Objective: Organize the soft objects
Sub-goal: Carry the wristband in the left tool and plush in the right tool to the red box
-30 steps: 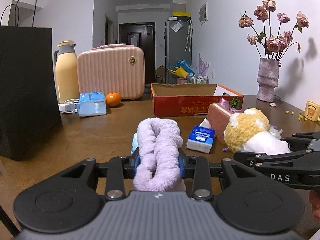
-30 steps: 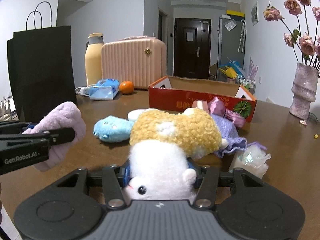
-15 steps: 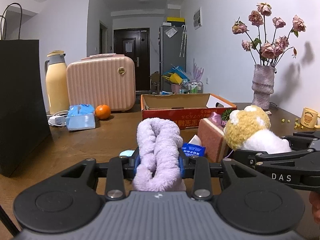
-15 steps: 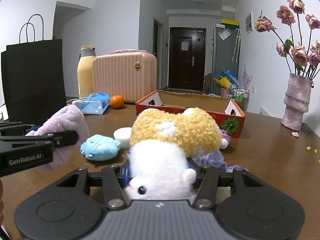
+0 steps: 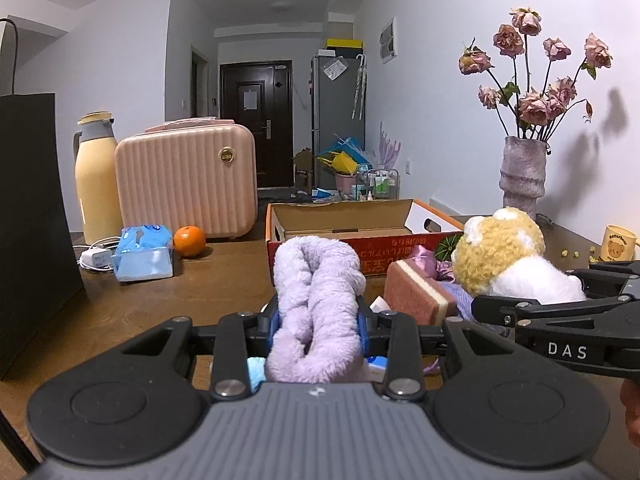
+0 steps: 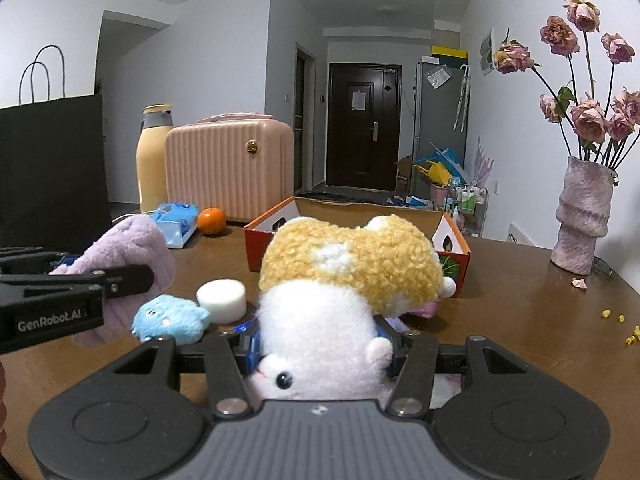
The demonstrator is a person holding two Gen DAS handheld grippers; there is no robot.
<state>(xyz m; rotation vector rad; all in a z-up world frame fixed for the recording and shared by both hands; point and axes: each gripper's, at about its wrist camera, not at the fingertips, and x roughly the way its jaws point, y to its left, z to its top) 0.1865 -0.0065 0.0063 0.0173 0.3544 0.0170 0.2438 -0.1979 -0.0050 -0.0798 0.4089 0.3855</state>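
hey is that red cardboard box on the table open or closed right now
Open. The red cardboard box has no lid over it, and both wrist views look straight onto its bare brown inner walls; its floor is hidden.

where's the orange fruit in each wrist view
Left wrist: the orange lies left of centre on the table, between the blue tissue pack and the pink case.
Right wrist: the orange lies left of centre, right of the blue tissue pack, in front of the pink case.
Shared landmark: the red cardboard box, to the orange's right.
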